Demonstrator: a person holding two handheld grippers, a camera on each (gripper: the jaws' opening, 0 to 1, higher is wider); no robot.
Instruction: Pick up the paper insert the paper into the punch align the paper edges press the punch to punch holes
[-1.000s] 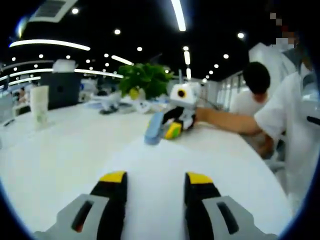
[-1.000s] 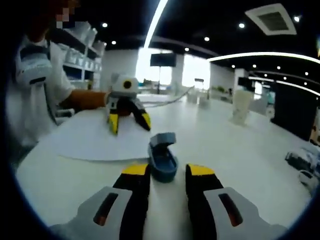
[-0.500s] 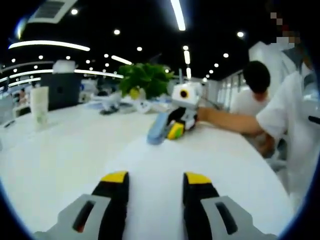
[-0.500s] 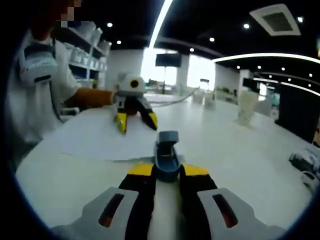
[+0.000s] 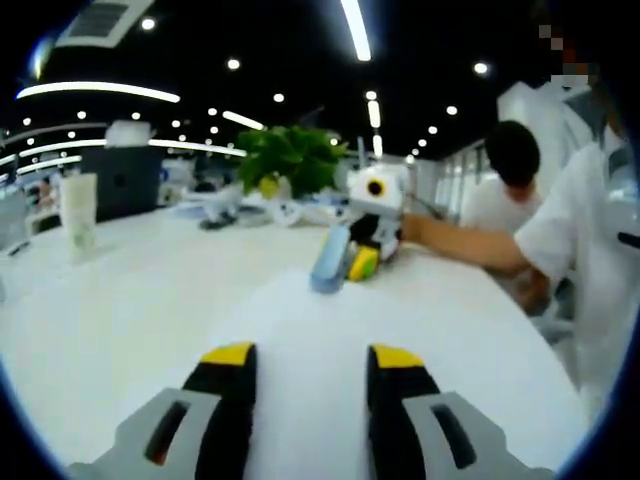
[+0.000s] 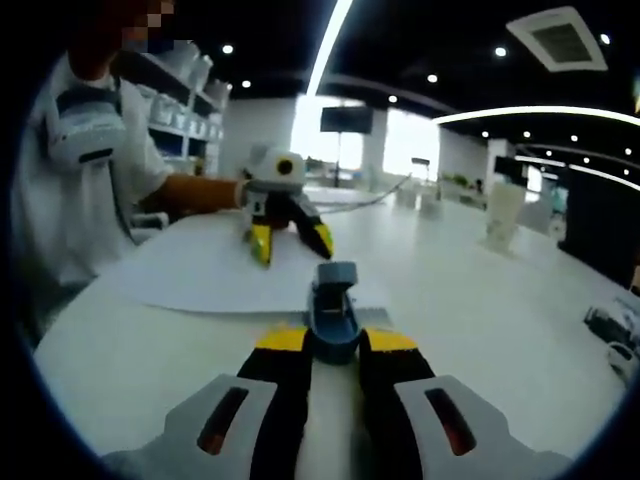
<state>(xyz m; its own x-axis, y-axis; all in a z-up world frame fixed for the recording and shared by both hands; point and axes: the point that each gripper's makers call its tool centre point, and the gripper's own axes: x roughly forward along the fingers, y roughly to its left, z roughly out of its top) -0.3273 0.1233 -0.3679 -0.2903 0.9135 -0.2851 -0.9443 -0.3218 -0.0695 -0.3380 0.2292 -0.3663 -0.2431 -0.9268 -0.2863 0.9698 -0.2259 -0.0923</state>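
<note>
A white paper sheet lies flat on the white table. My left gripper is open, its yellow-tipped jaws spread over the sheet's near part. Beyond the sheet's far edge is the blue hole punch, tilted, with my right gripper shut on it. In the right gripper view the right gripper clamps the punch at its rear. The punch's front end sits at the paper edge; I cannot tell whether the sheet is in its slot. The left gripper stands open on the paper's far side.
A person in a white shirt holds both grippers. Another person sits behind. At the table's back are a potted plant, a paper cup and a dark laptop. Small items lie at the table's right edge.
My right gripper went from open around the punch to shut on it, then carried it a little towards the paper edge. The left gripper has stayed open on the sheet.
</note>
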